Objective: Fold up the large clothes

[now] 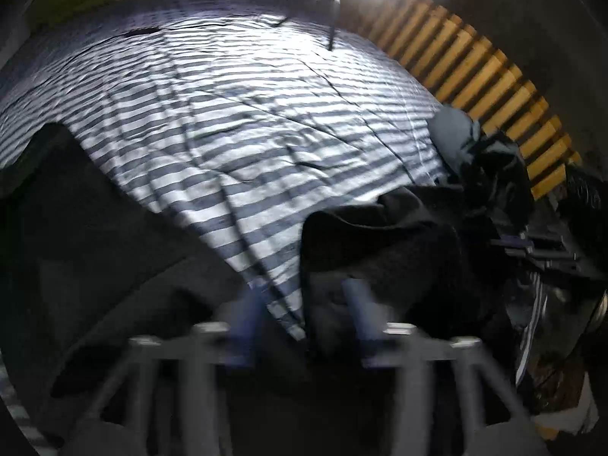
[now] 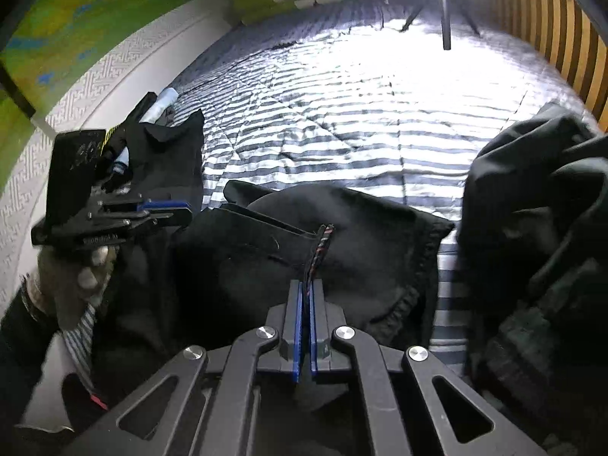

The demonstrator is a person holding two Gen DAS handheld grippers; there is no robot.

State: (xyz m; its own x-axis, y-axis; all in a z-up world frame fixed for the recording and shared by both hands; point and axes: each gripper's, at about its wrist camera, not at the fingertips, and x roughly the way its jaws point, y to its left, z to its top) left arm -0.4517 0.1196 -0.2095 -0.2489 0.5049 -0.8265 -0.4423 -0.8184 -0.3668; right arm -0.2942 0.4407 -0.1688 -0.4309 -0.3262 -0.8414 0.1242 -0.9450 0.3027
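Here the black garment (image 2: 323,235) is seen lying crumpled on the striped bedspread (image 2: 361,121) of the bed, directly ahead of the right gripper (image 2: 306,292), with its bulk spread crosswise in the right wrist view. The right gripper is pressed fully together, and a braided red-and-black drawcord (image 2: 319,250) of the garment is pinched between its blue pads. The left gripper (image 1: 300,304) is held well apart at the jaws with nothing between them (its fingers are blurred in its own view); the near edge of the garment (image 1: 380,235) lies just ahead and to its right. In the right wrist view the left gripper (image 2: 167,209) is carried by a gloved hand (image 2: 72,273) at the garment's left end. Judged from this, the left hand is the nearer one to the free left edge, so the spreading would turn on that side. No containers are in view; a second dark heap of clothes (image 2: 539,228) rests to the right.
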